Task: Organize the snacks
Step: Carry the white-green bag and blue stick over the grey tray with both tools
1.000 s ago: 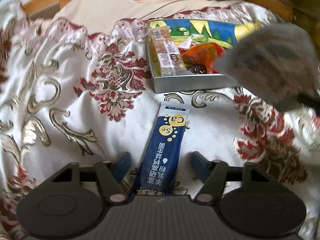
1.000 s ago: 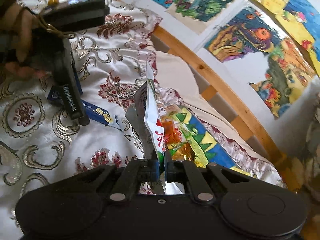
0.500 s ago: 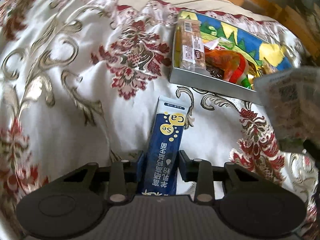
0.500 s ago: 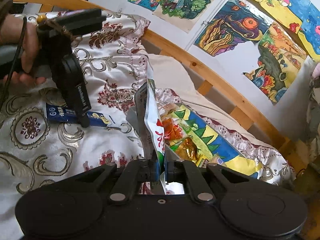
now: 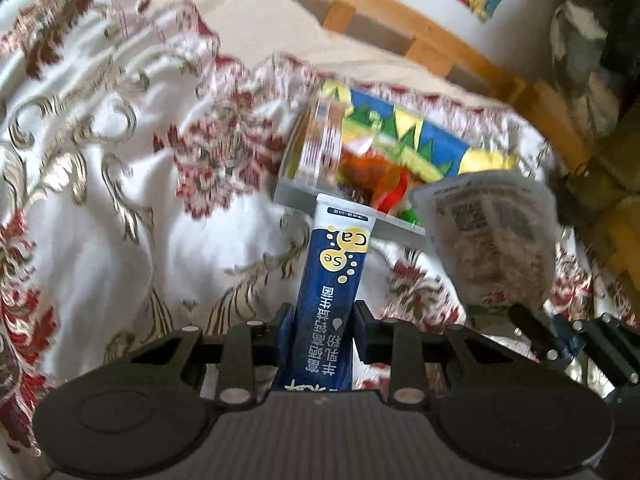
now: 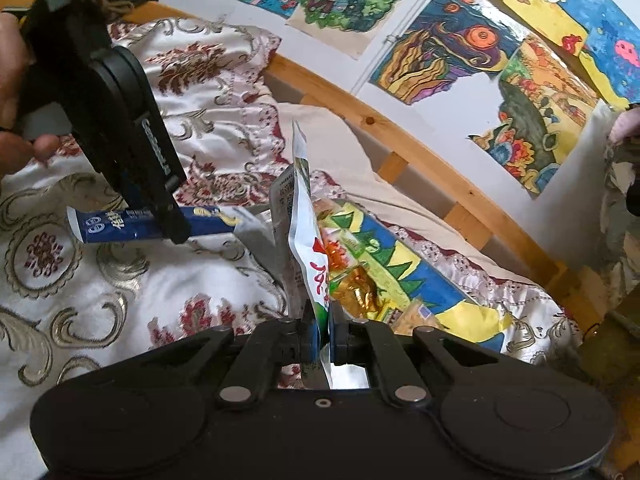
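Snack box (image 5: 352, 200), at 12 o'clock in the left wrist view, now sits nearer. Blue sachet (image 5: 332, 292) has lifted off the bedspread (image 5: 100, 200); left gripper (image 5: 322, 334) jaws are closing on it. Right gripper (image 6: 324, 338) stays clamped tight on the pouch (image 6: 308, 248). Both await boxing.

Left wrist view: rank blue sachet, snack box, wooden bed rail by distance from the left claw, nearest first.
1. Blue sachet: between the closing left claw fingers.
2. Snack box: just beyond the sachet's tip, on the bedspread.
3. Wooden bed rail: farthest, along the wall behind.
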`<state>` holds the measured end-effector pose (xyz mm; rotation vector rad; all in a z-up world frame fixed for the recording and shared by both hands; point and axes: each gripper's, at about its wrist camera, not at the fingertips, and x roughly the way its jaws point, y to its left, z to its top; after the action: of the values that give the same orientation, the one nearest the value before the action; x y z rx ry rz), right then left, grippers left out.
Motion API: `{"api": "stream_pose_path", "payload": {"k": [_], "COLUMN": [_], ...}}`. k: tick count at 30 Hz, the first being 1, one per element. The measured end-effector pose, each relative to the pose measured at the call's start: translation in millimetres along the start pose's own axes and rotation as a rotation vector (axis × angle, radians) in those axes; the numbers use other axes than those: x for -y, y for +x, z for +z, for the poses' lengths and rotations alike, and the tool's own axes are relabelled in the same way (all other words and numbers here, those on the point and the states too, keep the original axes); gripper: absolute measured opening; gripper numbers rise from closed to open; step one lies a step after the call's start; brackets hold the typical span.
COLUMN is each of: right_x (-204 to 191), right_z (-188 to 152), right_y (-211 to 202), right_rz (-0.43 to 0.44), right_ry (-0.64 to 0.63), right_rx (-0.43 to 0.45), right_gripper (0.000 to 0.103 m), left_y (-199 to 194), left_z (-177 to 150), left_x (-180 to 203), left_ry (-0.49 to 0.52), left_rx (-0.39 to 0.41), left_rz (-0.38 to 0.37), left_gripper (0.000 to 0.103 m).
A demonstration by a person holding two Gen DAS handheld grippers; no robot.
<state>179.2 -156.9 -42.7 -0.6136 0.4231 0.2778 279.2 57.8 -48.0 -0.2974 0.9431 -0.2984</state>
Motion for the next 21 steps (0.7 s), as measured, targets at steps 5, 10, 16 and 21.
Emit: {"api": "stream_pose_path", "payload": {"k": [5, 10, 16, 21], "right_x": [9, 18, 39, 64], "right_z": [10, 13, 14, 25], "right_y": [-3, -7, 0, 25], "right_rz": [-0.012, -0.015, -0.081, -0.156], "right_ry": [0.053, 0.12, 0.214, 0.272], "right_rx": [0.029, 0.051, 0.085, 0.126], "right_gripper": [0.004, 0.004, 0.004, 0.004], "left_y": [-23, -34, -23, 5], "left_z": [6, 22, 50, 70], "left_x": [10, 30, 53, 65], "left_ry": [0.006, 0.024, -0.006, -0.001], "left_rx": [0.15, 0.312, 0.465, 0.522], "left_rz": [-0.03, -0.044, -0.127, -0.172], "left_gripper": [0.034, 0.034, 0.034, 0.034]}}
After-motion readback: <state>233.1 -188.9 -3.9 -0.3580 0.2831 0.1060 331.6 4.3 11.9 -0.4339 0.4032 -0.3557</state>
